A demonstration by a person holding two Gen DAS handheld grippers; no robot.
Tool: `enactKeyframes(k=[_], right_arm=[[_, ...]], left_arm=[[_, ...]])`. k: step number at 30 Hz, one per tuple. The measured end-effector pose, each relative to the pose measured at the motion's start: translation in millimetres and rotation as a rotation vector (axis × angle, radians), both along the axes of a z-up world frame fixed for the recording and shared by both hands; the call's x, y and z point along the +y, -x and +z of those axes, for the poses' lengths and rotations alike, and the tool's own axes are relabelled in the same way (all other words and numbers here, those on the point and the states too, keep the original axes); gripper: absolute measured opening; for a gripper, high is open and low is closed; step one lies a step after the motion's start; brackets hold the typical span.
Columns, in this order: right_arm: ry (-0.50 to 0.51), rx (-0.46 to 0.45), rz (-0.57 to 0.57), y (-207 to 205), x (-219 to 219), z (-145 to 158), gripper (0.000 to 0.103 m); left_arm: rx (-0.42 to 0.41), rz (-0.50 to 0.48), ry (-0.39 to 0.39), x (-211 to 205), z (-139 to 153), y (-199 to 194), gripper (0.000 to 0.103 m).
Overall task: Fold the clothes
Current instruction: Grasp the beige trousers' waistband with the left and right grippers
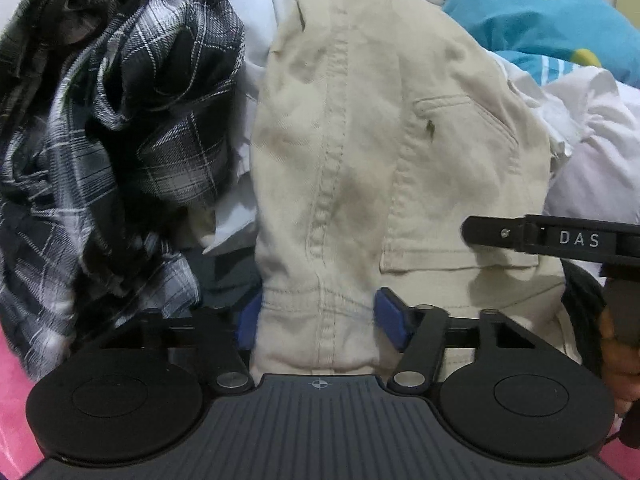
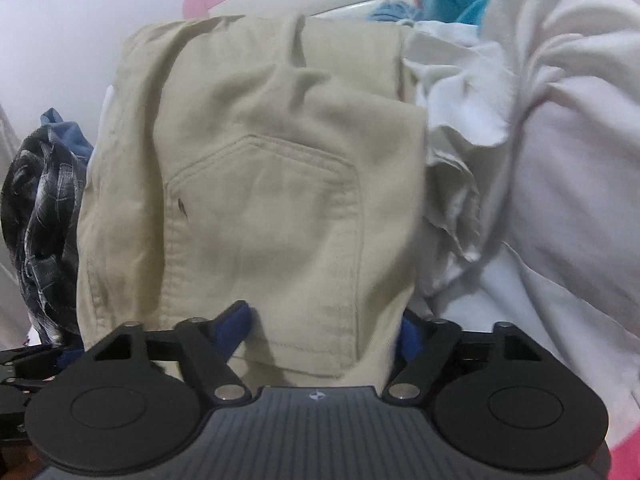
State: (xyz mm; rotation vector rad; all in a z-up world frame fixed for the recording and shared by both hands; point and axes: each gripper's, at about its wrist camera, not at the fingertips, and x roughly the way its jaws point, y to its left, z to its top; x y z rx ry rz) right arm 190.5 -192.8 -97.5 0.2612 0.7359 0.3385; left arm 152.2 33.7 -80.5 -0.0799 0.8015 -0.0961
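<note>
A pink surface (image 1: 16, 392) shows at the edges under a heap of laundry, and a pale wall (image 2: 60, 32) rises behind it. The beige trousers (image 1: 360, 152) lie across the top of the heap, waistband end toward the cameras, and serve here as the landmark. Left of the trousers slumps a crumpled black-and-white plaid shirt (image 1: 112, 120); right of them bunches white clothing (image 2: 560, 160); beyond them, to the right, sits a turquoise printed garment (image 1: 560, 24). The left gripper (image 1: 318, 320) has its blue pads (image 1: 390, 316) set on either side of the waistband at the centre seam, closed onto the cloth. The right gripper (image 2: 320, 332) grips the same waistband nearer the back pocket (image 2: 272, 232), its jaws likewise pinched on fabric. Two holds along one edge probably serve to keep the trousers spread and level, so they can be lifted or laid as one sheet. Whether a fold already lies in them cannot be told.
</note>
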Motion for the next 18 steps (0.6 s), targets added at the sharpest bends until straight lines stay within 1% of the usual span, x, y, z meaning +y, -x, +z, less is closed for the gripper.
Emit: enactKeyframes(k=[1,2,3,4,5,7,9,10,11,14,18], right_arm=[[-0.006,-0.011,0.003,1.3,-0.7,2.1,0.052],[-0.023,-0.03,0.006,5.5,-3.6,5.3,0.036],[-0.045,-0.048,0.01,10.7,-7.7,8.0,0.03],[-0.06,-0.055,0.018,14.1,-11.0,8.0,0.029],[-0.072,-0.059,0.026,16.5,-14.0,7.1,0.027],[-0.08,-0.037,0.032,14.7,-18.5,-0.1,0.024],[-0.145,-0.019,0.033,13.6,-26.0,0.4,0.017],[-0.18,-0.019,0.037,14.3,-29.4,2.5,0.016],[-0.213,-0.034,0.05,20.1,-32.1,6.0,0.015],[-0.268,-0.062,0.073,42.7,-39.3,24.6,0.014],[-0.342,-0.098,0.103,72.9,-48.9,49.4,0.013]], left_arm=[[0.003,0.0,0.015,2.5,0.3,-0.8,0.042],[0.003,-0.002,0.034,5.2,1.2,-0.3,0.038],[0.001,-0.007,0.046,7.0,2.2,0.9,0.031],[-0.002,-0.014,0.052,7.8,2.7,2.8,0.027],[-0.003,-0.02,0.049,7.6,2.7,4.4,0.026],[-0.008,-0.026,0.047,6.7,3.3,7.5,0.019],[-0.02,-0.023,0.052,5.8,7.9,13.3,0.016],[-0.027,-0.023,0.06,6.8,11.6,19.4,0.014],[-0.036,-0.025,0.073,7.5,16.7,25.4,0.013],[-0.074,-0.04,0.108,9.5,34.7,48.1,0.012],[-0.135,-0.047,0.169,14.1,68.8,87.0,0.011]])
